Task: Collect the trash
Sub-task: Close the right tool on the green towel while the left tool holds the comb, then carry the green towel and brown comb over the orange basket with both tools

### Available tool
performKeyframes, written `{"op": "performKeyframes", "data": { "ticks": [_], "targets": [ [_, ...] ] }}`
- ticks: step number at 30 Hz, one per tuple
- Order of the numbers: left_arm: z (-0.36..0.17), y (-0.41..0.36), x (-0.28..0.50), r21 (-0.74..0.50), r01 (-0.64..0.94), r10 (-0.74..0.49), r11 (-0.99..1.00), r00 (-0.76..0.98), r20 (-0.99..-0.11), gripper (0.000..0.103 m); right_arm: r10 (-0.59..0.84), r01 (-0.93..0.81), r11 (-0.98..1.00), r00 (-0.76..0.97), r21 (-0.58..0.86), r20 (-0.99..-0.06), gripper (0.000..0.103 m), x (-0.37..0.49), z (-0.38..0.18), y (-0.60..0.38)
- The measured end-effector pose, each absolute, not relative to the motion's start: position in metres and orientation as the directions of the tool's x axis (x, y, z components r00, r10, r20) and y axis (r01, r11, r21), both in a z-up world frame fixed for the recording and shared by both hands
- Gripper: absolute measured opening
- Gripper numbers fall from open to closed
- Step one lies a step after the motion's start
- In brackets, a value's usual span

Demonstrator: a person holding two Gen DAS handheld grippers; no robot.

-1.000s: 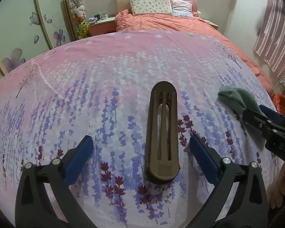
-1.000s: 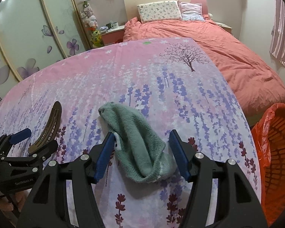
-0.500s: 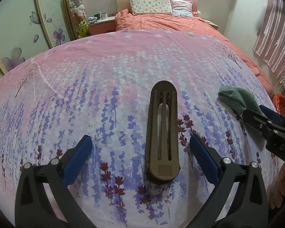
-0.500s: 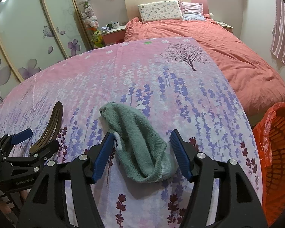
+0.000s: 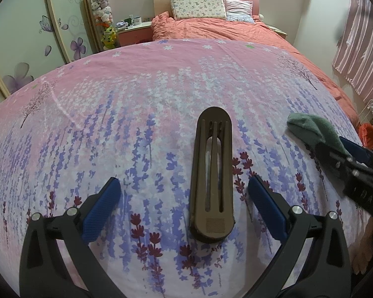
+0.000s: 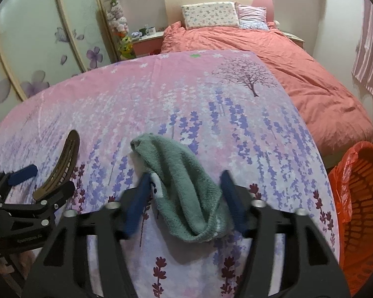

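Meanwhile, a crumpled green towel (image 6: 186,188) lies on a lavender-print sheet (image 6: 186,104), sitting between the blue-padded fingers (image 6: 136,206) of the right gripper (image 6: 184,203). Those fingers have just been closing around the cloth; the right pad appears to touch its edge, while a sliver of sheet shows beside the left pad, so no firm grip is seen. Just to the left, a long brown slotted piece (image 5: 212,173) rests flat on the same sheet, between the wide-spread fingers of the left gripper (image 5: 181,206), which touch nothing. Off the sheet's right edge stands an orange basket (image 6: 363,198) lined with an orange plastic bag. Beyond the sheet, a coral duvet (image 6: 286,57) and two pillows (image 6: 211,15) cover the head of the bed.
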State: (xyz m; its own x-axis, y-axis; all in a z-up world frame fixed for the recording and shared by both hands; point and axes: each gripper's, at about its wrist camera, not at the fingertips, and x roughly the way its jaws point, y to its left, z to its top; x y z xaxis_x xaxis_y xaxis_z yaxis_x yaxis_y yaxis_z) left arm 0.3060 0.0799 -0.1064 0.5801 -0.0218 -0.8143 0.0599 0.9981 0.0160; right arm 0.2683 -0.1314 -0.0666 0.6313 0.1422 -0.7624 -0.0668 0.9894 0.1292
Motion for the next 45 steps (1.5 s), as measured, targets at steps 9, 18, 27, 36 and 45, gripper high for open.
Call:
{"op": "performKeyframes", "data": {
  "ticks": [9, 18, 27, 36, 45],
  "targets": [
    [-0.106, 0.066, 0.313, 0.017, 0.095, -0.041, 0.995, 0.577, -0.815, 0.097, 0.17, -0.04, 0.982, 0.635, 0.187, -0.753, 0.03, 0.267, -0.069, -0.144],
    [-0.099, 0.039, 0.309, 0.03, 0.185, -0.09, 0.982, 0.609, -0.788, 0.034, 0.19, -0.067, 0.979, 0.636, 0.192, -0.748, 0.013, 0.266, -0.067, -0.14],
    [-0.095, 0.044, 0.3, 0.003, 0.181, -0.108, 0.984, 0.602, -0.791, 0.034, 0.227, -0.06, 0.967, 0.65, 0.249, -0.725, 0.013, 0.249, -0.055, -0.155],
    [-0.064, 0.044, 0.281, -0.008, 0.191, -0.131, 0.982, 0.642, -0.756, 0.03, 0.211, -0.056, 0.968, 0.708, 0.245, -0.674, 0.013, 0.226, -0.023, -0.169],
    [-0.052, 0.037, 0.278, -0.01, 0.2, -0.14, 0.98, 0.647, -0.75, 0.029, 0.18, -0.023, 0.97, 0.734, 0.242, -0.654, 0.013, 0.212, -0.014, -0.18]
  ]
}}
